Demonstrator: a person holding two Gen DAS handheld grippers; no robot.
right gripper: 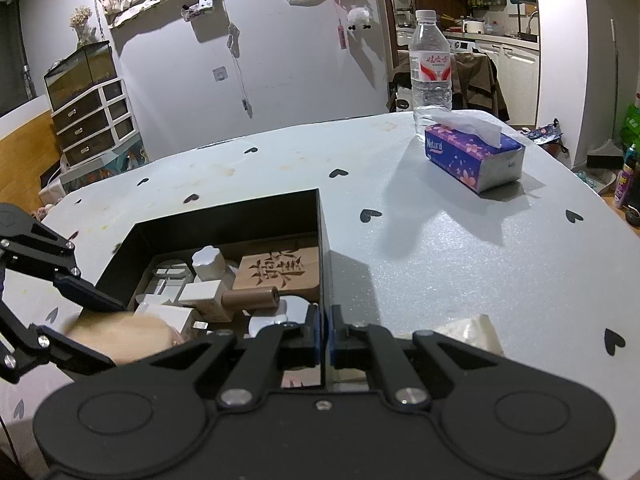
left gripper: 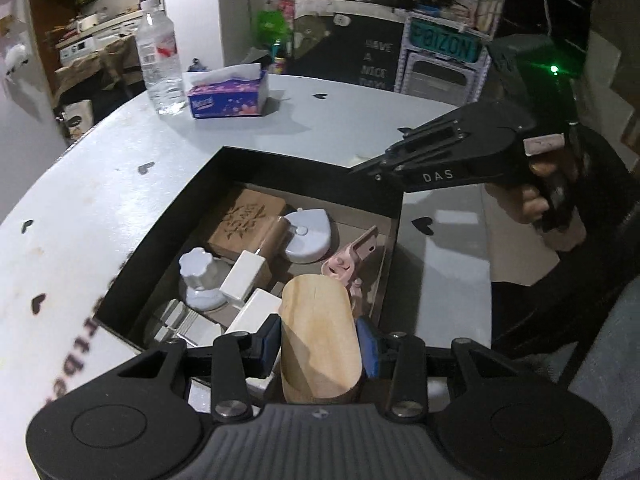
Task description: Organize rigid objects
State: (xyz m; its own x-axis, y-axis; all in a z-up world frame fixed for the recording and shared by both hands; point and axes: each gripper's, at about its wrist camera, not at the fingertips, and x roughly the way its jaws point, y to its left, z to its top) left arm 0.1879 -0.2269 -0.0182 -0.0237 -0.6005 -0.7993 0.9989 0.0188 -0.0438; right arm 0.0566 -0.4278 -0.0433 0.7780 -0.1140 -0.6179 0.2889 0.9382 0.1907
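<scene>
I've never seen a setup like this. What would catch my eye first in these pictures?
Probably the pale wooden block clamped in the left gripper, held over the near edge of a black box crammed with small items. Inside it lies a carved wooden plaque. The right gripper pinches the box's thin wall, and a purple tissue box sits farther back on the table.

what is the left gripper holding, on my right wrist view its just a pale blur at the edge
observer: a pale wooden block with a rounded top, clamped on both sides by the blue pads of the left gripper, over the near end of the black box.
operator: anything in the box past it that i cant see from here
observer: yes, a pink plastic piece lies just beyond the block, beside the box wall on the right gripper's side.
</scene>
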